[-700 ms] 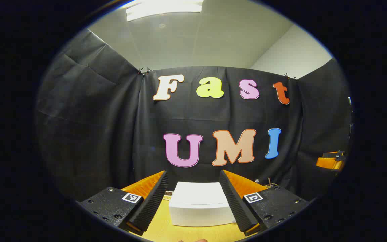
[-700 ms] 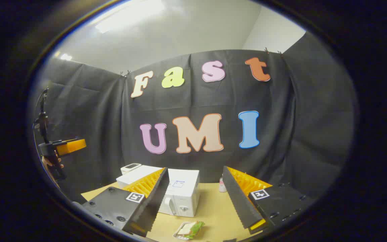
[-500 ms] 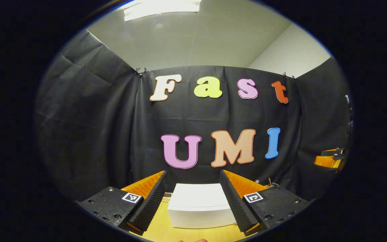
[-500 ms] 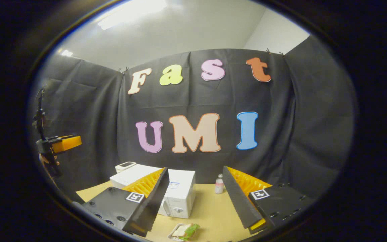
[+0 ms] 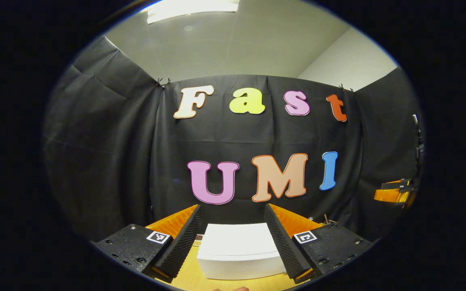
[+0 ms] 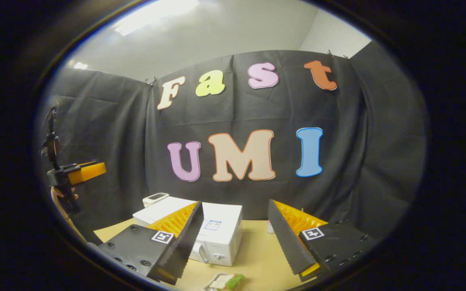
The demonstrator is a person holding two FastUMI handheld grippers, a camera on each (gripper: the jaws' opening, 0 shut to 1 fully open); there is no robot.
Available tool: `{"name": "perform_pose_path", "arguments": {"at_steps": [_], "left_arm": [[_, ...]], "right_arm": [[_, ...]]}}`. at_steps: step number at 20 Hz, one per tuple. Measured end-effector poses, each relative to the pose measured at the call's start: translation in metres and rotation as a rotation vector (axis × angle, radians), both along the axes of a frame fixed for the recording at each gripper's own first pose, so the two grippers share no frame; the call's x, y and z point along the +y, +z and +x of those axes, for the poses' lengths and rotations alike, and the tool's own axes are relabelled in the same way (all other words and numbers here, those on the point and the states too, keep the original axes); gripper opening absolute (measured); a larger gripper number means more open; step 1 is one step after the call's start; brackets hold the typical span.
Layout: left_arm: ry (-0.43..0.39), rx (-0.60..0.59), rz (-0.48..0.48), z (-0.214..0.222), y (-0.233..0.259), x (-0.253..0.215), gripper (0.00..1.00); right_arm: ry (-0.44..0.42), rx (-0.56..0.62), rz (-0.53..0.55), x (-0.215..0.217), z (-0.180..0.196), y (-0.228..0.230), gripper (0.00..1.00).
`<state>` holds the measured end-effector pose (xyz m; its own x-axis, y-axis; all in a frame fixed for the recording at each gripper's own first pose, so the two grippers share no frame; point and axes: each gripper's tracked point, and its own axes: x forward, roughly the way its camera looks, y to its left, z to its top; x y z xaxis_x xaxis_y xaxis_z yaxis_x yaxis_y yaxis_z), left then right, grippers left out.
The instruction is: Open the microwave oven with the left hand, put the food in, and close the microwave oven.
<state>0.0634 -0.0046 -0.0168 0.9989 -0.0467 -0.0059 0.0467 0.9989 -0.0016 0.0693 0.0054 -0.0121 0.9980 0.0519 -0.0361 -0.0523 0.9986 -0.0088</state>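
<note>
Left gripper [image 5: 231, 242]: fingers spread wide, gripping nothing, held above the bench and aimed straight over the top of the microwave oven. It also appears off to the side in the right gripper view, with the hand that holds it.
Right gripper [image 6: 233, 238]: fingers spread wide, empty, held above the bench, well apart from the left one.
Food [image 6: 225, 281]: a sandwich with green leaf in a small tray, lying on the bench [image 6: 253, 258] nearest the right gripper, just in front of the oven.
Microwave oven [image 6: 212, 234]: white box standing on the bench behind the food. In the right gripper view its front with handle and knob looks flush, so the door seems to be shut. In the left gripper view its top lies between the left fingers.
Behind the oven: a small white device [image 6: 156, 198] rests at its far side; a small bottle [image 6: 270, 227] stands near the cloth wall.
Progress: nothing done yet, as I judge it. Door unopened, food outside.
Left to do: left gripper down to the handle and pull; right gripper takes the tray, sets it inside; shut the door.
</note>
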Motion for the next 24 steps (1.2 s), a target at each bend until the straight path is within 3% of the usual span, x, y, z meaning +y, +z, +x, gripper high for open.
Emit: {"name": "perform_pose_path", "arguments": {"at_steps": [5, 8, 14, 15, 16, 17, 24], "left_arm": [[-0.038, 0.054, -0.011, -0.004, -0.033, -0.011, 0.92], [-0.064, 0.070, 0.000, -0.011, -0.054, -0.020, 0.95], [-0.045, 0.062, 0.069, -0.032, -0.113, -0.039, 0.92], [-0.054, 0.063, 0.068, -0.035, -0.125, -0.047, 0.98], [-0.075, 0.066, 0.070, -0.036, -0.137, -0.058, 0.95], [-0.088, 0.078, 0.074, -0.038, -0.152, -0.066, 0.95], [-0.218, 0.202, 0.054, -0.035, -0.256, -0.130, 0.95]], "right_arm": [[0.014, 0.022, 0.006, -0.007, 0.005, -0.018, 0.89], [0.018, 0.052, 0.014, -0.015, 0.004, -0.038, 0.89], [-0.013, 0.062, 0.038, -0.037, -0.003, -0.056, 0.89], [-0.007, 0.063, 0.051, -0.037, -0.004, -0.058, 0.89], [-0.003, 0.063, 0.059, -0.037, -0.005, -0.059, 0.98], [-0.003, 0.061, 0.063, -0.039, -0.006, -0.060, 0.89], [-0.031, 0.057, 0.065, -0.054, -0.011, -0.065, 0.89]]}}
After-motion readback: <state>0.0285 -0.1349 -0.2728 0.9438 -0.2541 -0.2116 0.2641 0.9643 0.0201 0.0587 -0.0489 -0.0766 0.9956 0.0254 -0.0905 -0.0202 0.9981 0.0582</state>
